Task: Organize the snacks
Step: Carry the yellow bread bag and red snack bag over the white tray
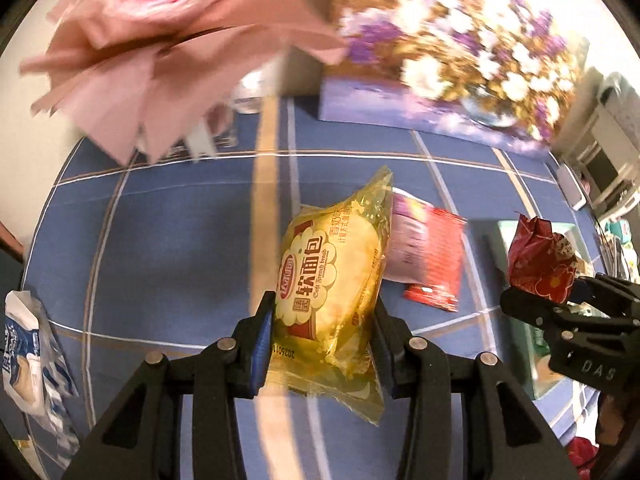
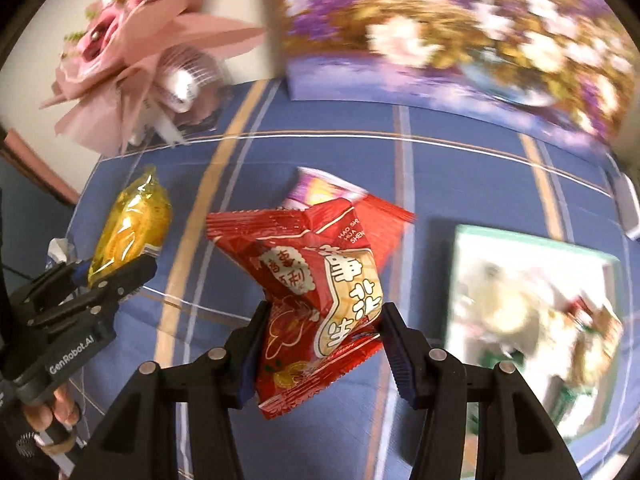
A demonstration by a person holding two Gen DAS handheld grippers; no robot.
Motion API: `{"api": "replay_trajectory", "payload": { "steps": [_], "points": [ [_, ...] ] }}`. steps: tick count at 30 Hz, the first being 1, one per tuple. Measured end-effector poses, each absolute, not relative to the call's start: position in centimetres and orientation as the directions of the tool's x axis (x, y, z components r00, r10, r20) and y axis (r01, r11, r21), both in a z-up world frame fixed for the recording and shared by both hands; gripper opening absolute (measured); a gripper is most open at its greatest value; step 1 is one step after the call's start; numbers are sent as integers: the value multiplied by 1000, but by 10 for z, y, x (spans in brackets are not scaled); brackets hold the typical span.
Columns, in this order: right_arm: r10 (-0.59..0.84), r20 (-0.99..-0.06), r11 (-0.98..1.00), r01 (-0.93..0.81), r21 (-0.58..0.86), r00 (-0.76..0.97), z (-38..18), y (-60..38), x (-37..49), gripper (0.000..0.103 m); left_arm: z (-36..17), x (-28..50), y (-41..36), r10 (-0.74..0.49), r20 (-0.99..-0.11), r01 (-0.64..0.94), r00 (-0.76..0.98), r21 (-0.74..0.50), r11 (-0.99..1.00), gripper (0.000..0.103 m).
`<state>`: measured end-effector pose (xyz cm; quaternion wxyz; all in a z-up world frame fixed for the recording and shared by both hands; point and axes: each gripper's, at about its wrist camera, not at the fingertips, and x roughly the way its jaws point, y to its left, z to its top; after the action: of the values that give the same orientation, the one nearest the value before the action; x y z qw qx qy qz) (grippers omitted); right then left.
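My left gripper [image 1: 324,320] is shut on a yellow soft-bread packet [image 1: 332,280], held up above the blue checked tablecloth [image 1: 168,240]. My right gripper [image 2: 320,328] is shut on a red peanut packet [image 2: 320,280], also lifted off the cloth. From the left wrist view the right gripper [image 1: 560,300] shows at the right edge with its red packet [image 1: 540,260]. From the right wrist view the left gripper [image 2: 100,276] shows at the left with the yellow packet [image 2: 132,224]. A purple-and-red packet [image 1: 424,252] lies flat on the cloth beyond both [image 2: 320,188].
A green-rimmed box [image 2: 528,320] holding several snacks sits at the right. A blue-and-white packet [image 1: 32,352] lies at the left edge. At the back stand a pink bouquet [image 1: 140,40], a small white fan [image 2: 184,80] and a purple flower picture [image 1: 460,60].
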<state>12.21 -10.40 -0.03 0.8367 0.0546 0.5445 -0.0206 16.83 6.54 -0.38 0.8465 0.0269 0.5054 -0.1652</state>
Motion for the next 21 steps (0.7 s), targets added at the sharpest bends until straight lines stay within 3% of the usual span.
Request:
{"api": "replay_trajectory", "payload": {
  "steps": [21],
  "points": [
    [-58, -890, 956, 281, 81, 453, 22, -236, 51, 57, 31, 112, -110, -299, -876, 397, 377, -139, 907, 45]
  ]
}}
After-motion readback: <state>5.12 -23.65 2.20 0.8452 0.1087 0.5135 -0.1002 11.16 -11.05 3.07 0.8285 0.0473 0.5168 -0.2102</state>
